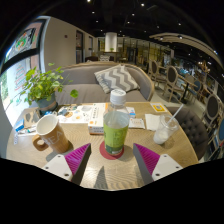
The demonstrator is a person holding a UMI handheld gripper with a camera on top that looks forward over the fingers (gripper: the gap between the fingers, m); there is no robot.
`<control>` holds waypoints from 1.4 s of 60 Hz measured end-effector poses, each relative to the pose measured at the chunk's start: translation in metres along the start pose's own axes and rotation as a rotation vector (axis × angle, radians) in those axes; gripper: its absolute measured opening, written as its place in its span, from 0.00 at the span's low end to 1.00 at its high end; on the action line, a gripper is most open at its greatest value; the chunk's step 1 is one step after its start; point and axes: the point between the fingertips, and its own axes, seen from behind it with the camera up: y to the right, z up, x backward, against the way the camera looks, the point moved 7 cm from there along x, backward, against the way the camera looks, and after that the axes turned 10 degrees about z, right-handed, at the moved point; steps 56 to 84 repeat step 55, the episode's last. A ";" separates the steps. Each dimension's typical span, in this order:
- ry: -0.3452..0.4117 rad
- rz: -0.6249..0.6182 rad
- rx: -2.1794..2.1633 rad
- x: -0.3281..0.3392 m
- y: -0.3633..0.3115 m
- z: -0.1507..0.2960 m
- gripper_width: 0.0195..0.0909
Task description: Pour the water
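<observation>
Potted plant: a leafy green plant in a pot point(42, 88), far left, at the back edge of the round wooden table point(120, 172), beside a window.
Mug: a brown ceramic mug with a handle point(52, 133), left of centre on the table, just ahead of the left finger and well apart from the bottle.
Papers: a spread of printed magazines or leaflets point(85, 115) lying flat behind the mug and the bottle.
Gripper: the two-finger gripper point(110, 160), with magenta pads on the inner faces, fingers set wide apart and holding nothing; left pad point(76, 159), right pad point(148, 158).
Bottle: a clear plastic bottle with a green label and white cap point(116, 126), upright at table centre, just ahead of the fingers and in line with the gap between them, touching neither.
Coaster: a round red coaster point(110, 151) under the bottle.
Glass: a small clear drinking glass point(165, 129), right of the bottle, near it but apart, upright.
Sofa: a grey sofa with a zigzag-patterned cushion point(117, 78), beyond the table.
Chairs: grey upholstered chairs point(196, 122), far right, behind the glass.
</observation>
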 end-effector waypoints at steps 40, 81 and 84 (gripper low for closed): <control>-0.060 0.005 -0.029 0.251 -0.127 -0.051 0.92; -0.043 -0.012 -0.009 0.268 -0.127 -0.047 0.92; -0.043 -0.012 -0.009 0.268 -0.127 -0.047 0.92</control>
